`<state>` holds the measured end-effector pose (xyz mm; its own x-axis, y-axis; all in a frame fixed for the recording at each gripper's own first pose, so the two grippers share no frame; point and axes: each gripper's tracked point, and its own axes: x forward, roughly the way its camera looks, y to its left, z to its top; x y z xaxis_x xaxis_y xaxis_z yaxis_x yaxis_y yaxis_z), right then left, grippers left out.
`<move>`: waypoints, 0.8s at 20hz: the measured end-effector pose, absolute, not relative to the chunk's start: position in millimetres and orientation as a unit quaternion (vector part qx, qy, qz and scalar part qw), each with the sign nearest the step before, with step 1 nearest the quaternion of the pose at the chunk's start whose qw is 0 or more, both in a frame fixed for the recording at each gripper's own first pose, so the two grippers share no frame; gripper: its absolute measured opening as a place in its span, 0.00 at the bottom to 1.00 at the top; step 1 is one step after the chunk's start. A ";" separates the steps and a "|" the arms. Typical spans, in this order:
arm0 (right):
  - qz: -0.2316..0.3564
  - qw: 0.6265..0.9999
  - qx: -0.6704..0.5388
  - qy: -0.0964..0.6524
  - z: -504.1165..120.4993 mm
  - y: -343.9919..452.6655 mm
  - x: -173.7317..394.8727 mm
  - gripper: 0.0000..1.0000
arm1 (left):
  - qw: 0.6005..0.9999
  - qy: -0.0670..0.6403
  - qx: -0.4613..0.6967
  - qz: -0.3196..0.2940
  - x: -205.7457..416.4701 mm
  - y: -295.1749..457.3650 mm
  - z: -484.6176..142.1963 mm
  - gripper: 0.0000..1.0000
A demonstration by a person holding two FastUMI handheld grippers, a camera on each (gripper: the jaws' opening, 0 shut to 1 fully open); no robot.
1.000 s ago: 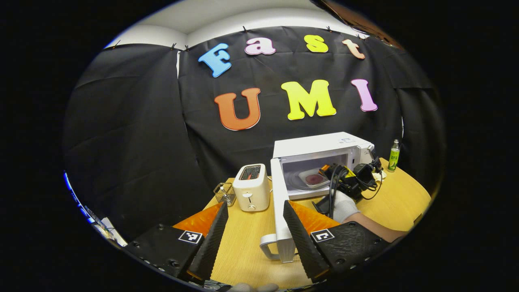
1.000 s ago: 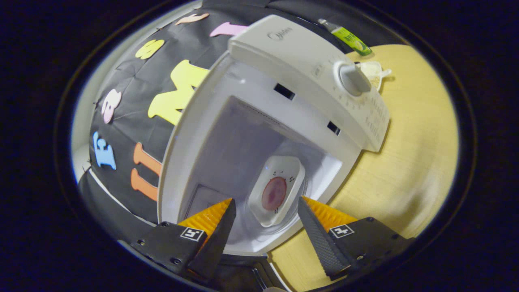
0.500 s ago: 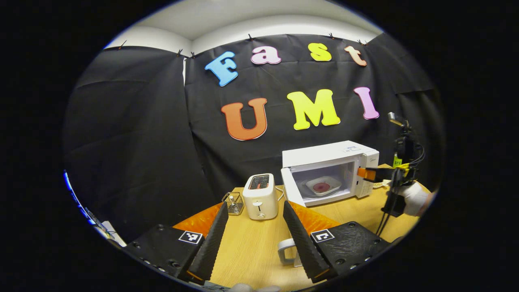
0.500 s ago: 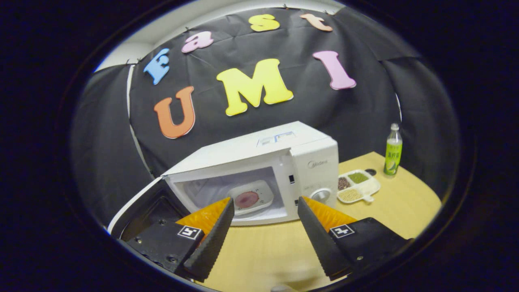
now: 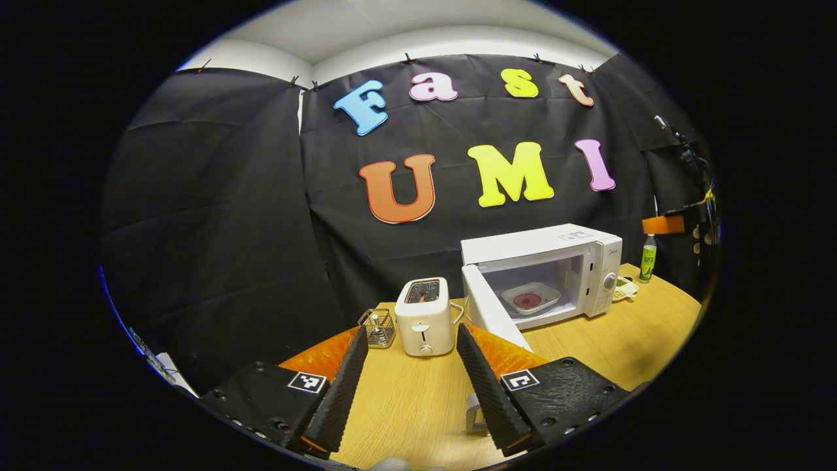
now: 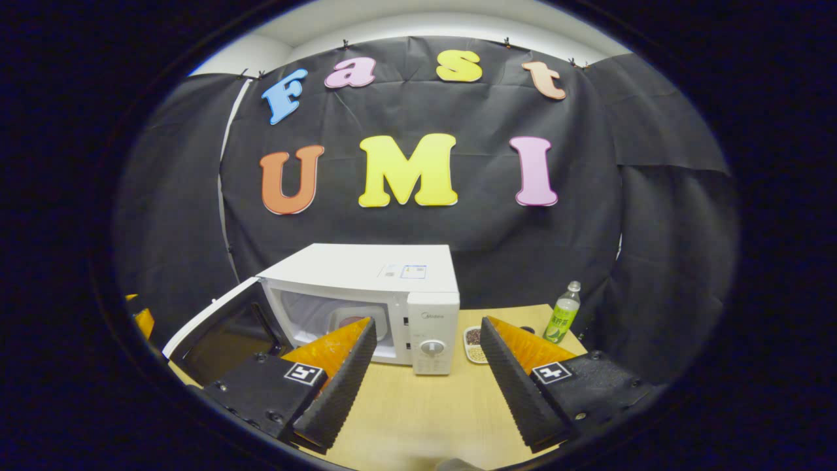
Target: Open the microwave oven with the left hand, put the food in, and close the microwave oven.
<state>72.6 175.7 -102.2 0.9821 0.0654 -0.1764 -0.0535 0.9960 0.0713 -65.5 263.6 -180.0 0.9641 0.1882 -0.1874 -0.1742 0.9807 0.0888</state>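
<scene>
- Left claw [image 5: 409, 386] and right claw [image 6: 425, 386] both gaped empty.
- Plate of food [image 5: 531, 299] sat inside the microwave oven [image 5: 543, 275].
- Push the open door [image 5: 494, 317], frame centre, steadily until latched.

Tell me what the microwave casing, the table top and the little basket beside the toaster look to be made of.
Microwave: white painted metal or plastic, smooth with a soft sheen; which one is unclear. Table: pale wood or wood-look laminate, faint straight grain, matte. Basket: thin metal wire, an open see-through grid with glints.
</scene>
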 end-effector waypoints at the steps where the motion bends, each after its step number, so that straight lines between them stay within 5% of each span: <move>1: 0.026 0.995 0.032 0.090 -98.7 168.9 68.5 1.00 | 0.990 0.100 0.031 0.093 -64.5 265.5 -184.2 0.82; 6: 0.012 0.995 0.020 0.093 -90.2 145.3 48.7 1.00 | 0.990 0.105 0.016 0.089 -67.6 268.7 -204.1 0.68; 7: 0.012 0.995 0.025 0.096 -91.6 143.3 47.0 0.92 | 0.990 0.107 0.022 0.092 -66.4 272.3 -206.9 0.55; 11: 0.010 0.993 0.053 0.105 -93.6 134.6 39.0 0.92 | 0.987 0.127 0.029 0.093 -61.3 273.2 -234.7 0.08; 12: 0.009 0.993 0.056 0.108 -94.3 131.5 37.1 1.00 | 0.988 0.124 0.027 0.091 -63.6 269.1 -234.5 0.03; 14: 0.006 0.992 0.060 0.112 -94.6 124.4 34.0 1.00 | 0.986 0.135 0.023 0.094 -59.6 265.9 -247.8 0.01; 15: 0.004 0.992 0.062 0.112 -93.9 121.2 33.2 0.92 | 0.986 0.138 0.020 0.091 -58.2 263.5 -253.9 0.00; 16: 0.001 0.992 0.062 0.112 -92.5 117.3 31.8 1.00 | 0.985 0.141 0.020 0.093 -59.0 261.1 -257.2 0.00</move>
